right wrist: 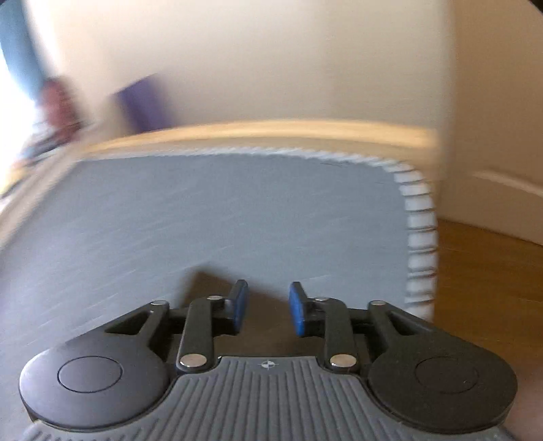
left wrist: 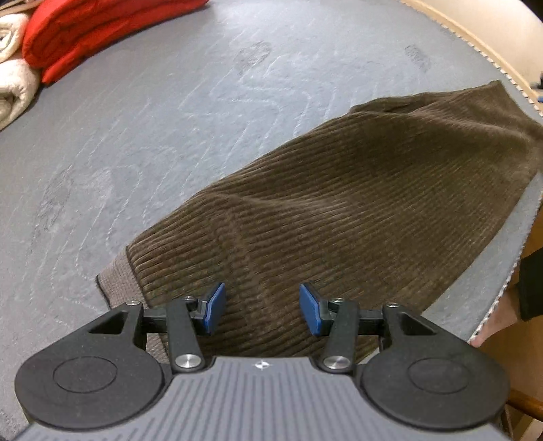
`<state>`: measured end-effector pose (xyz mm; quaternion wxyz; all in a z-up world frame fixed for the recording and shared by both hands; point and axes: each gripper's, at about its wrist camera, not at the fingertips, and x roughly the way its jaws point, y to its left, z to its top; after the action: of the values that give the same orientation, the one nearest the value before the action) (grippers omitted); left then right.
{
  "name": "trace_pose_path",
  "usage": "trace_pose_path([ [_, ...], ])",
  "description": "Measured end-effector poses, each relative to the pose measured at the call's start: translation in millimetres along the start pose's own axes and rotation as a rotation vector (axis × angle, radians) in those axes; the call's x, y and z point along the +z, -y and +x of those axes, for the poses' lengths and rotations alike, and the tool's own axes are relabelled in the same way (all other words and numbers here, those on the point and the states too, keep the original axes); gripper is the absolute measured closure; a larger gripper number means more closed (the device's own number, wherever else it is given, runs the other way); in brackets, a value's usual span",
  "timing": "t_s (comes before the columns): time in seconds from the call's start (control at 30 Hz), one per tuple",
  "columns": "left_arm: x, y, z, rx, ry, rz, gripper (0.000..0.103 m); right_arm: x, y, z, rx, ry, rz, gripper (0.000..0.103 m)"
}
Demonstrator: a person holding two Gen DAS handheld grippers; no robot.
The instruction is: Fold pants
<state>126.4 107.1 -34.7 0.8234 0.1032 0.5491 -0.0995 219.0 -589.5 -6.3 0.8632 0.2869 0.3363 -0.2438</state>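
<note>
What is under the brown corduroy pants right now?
The brown corduroy pants lie folded on the grey quilted mattress. A lighter lining peeks out at the near-left edge. Anything else beneath them is covered.

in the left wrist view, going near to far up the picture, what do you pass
left hand-held gripper → brown corduroy pants → bare grey mattress → red folded blanket at the far left corner

Left gripper (left wrist: 262, 310), black linkage arms, blue pads (left wrist: 310, 310), silver screws, ribbed grey housing, right gripper (right wrist: 268, 312) alike, black sleeve (left wrist: 531, 285) at three o'clock
</note>
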Motion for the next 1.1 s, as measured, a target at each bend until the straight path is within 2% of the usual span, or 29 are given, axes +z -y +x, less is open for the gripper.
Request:
trace_pose_path([
  [0.03,-0.6,-1.6,0.2,0.001,-0.002,-0.007,0.049,-3.9,-10.6,13.9,0.066,-0.077,0.007,0.058],
  [0.1,-1.3,-5.6,-1.1,-0.002,0.0,-0.022,0.049,-15.1,-29.1,42.0,0.166,-0.224,0.051,0.056],
  [0.13,-1.9,-6.9,-1.6,-0.001,0.002,-0.027,0.049,-19.3,-36.5,53.0,0.182,-0.257,0.071,0.056],
  [0.33,-4.4,-12.4,-2.8,0.002,0.009,-0.046,0.049,-29.5,-69.0,107.7,0.122,-0.3,0.064,0.055],
  [0.5,-0.4,-19.1,-0.8,0.007,0.023,-0.074,0.049,-37.6,-88.4,124.7,0.025,-0.263,0.009,0.058],
  [0.53,1.0,-20.2,-0.2,0.009,0.024,-0.08,0.049,-37.7,-90.6,127.8,-0.015,-0.252,-0.013,0.071],
  [0.57,2.9,-20.7,0.7,0.011,0.025,-0.082,0.049,-37.5,-95.1,126.8,-0.071,-0.247,-0.035,0.091],
  [0.67,8.7,-21.6,2.4,0.013,0.032,-0.087,0.049,-34.8,-94.3,125.1,-0.097,-0.224,0.003,0.098],
  [0.7,10.6,-21.7,3.0,0.015,0.035,-0.089,0.049,-31.9,-92.6,121.1,-0.094,-0.198,0.031,0.098],
  [0.77,14.0,-21.9,3.2,0.024,0.044,-0.095,0.049,-19.1,-84.1,103.7,-0.103,-0.072,0.1,0.099],
  [0.83,15.9,-22.8,2.9,0.041,0.056,-0.106,0.049,-11.5,-73.3,95.1,-0.111,0.005,0.173,0.099],
  [0.87,16.7,-24.0,3.0,0.054,0.062,-0.114,0.049,-11.8,-68.7,98.1,-0.105,-0.003,0.191,0.099],
  [0.93,17.4,-27.5,4.2,0.075,0.067,-0.127,0.049,-17.9,-64.8,111.7,-0.08,-0.088,0.186,0.097],
  [0.97,17.1,-30.4,5.2,0.081,0.068,-0.135,0.049,-19.6,-65.2,116.2,-0.089,-0.125,0.166,0.092],
  [1.03,16.1,-37.0,6.9,0.088,0.068,-0.157,0.05,-18.2,-66.4,113.2,-0.095,-0.125,0.144,0.089],
  [1.07,15.2,-41.2,7.9,0.089,0.069,-0.172,0.056,-17.0,-68.1,109.9,-0.083,-0.117,0.133,0.079],
  [1.1,14.3,-44.8,8.3,0.088,0.072,-0.184,0.063,-15.5,-71.2,104.7,-0.071,-0.105,0.118,0.075],
])
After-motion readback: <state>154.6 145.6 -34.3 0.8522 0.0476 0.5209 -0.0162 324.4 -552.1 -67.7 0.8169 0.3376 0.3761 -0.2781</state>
